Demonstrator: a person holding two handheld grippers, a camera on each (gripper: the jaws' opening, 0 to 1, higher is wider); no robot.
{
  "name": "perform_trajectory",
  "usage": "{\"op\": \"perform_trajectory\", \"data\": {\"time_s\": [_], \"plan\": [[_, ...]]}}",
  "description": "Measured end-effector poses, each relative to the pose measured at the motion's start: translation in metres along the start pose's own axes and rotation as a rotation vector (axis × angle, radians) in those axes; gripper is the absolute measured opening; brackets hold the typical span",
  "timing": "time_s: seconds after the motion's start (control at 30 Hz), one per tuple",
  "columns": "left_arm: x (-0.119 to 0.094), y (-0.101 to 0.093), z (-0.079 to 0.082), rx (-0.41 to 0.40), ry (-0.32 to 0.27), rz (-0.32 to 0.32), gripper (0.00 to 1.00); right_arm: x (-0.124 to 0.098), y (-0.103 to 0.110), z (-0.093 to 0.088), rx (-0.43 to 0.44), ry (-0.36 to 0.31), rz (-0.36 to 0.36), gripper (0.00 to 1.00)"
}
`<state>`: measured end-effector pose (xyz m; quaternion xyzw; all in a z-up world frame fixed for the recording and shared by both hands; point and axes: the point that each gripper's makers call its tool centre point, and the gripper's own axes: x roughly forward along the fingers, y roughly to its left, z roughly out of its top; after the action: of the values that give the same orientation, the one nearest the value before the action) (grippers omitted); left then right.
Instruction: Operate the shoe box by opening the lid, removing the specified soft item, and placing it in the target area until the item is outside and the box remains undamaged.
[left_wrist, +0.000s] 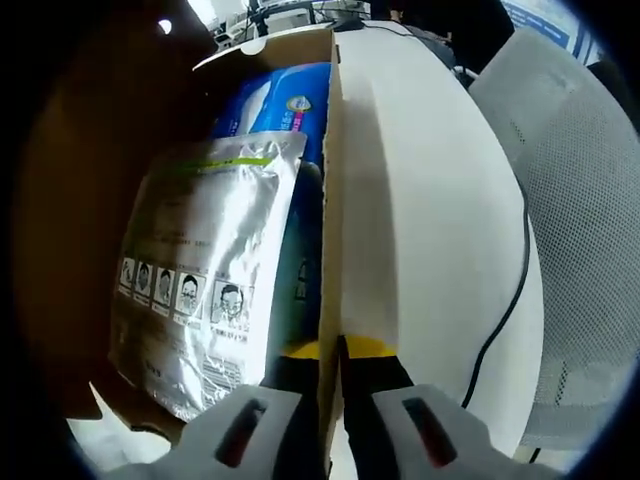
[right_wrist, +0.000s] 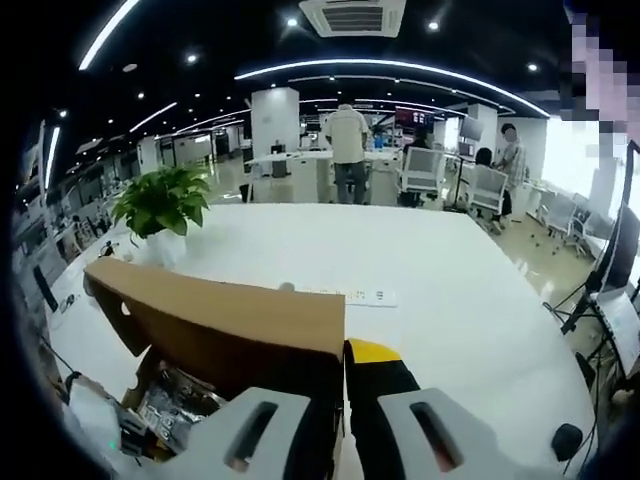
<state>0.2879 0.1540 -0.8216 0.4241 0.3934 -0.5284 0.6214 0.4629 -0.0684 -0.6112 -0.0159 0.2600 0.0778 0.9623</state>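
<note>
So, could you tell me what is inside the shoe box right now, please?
In the shoe box lies a silver foil pouch printed with small face drawings, resting on a blue packet. The pouch covers most of that packet, so anything beneath them is hidden.

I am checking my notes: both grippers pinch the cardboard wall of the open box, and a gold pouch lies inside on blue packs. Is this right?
Not quite: the pouch is silver, not gold, as the left gripper view shows. The rest holds: the left gripper and the right gripper pinch the box wall, and the pouch lies on blue packs.
</note>
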Motion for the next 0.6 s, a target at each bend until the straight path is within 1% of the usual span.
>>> {"op": "perform_trajectory", "data": {"time_s": [0.07,0.3,0.4,0.53,0.6], "plan": [[0.0,0.001,0.0,-0.004,0.001,-0.006,0.01,0.002,0.0,0.001,-0.024,0.011,0.005,0.0],[0.0,0.0,0.0,-0.006,0.001,0.0,0.01,0.007,0.003,0.004,-0.042,0.04,0.02,0.0],[0.0,0.0,0.0,-0.008,0.001,0.001,0.01,0.013,0.002,0.004,-0.027,0.041,0.02,0.0],[0.001,-0.001,-0.001,-0.008,0.0,0.001,0.01,0.017,0.004,0.006,-0.018,0.054,0.024,0.0],[0.0,-0.001,-0.001,-0.007,0.001,0.002,0.01,0.025,0.002,0.007,-0.012,0.068,0.028,0.0]]}}
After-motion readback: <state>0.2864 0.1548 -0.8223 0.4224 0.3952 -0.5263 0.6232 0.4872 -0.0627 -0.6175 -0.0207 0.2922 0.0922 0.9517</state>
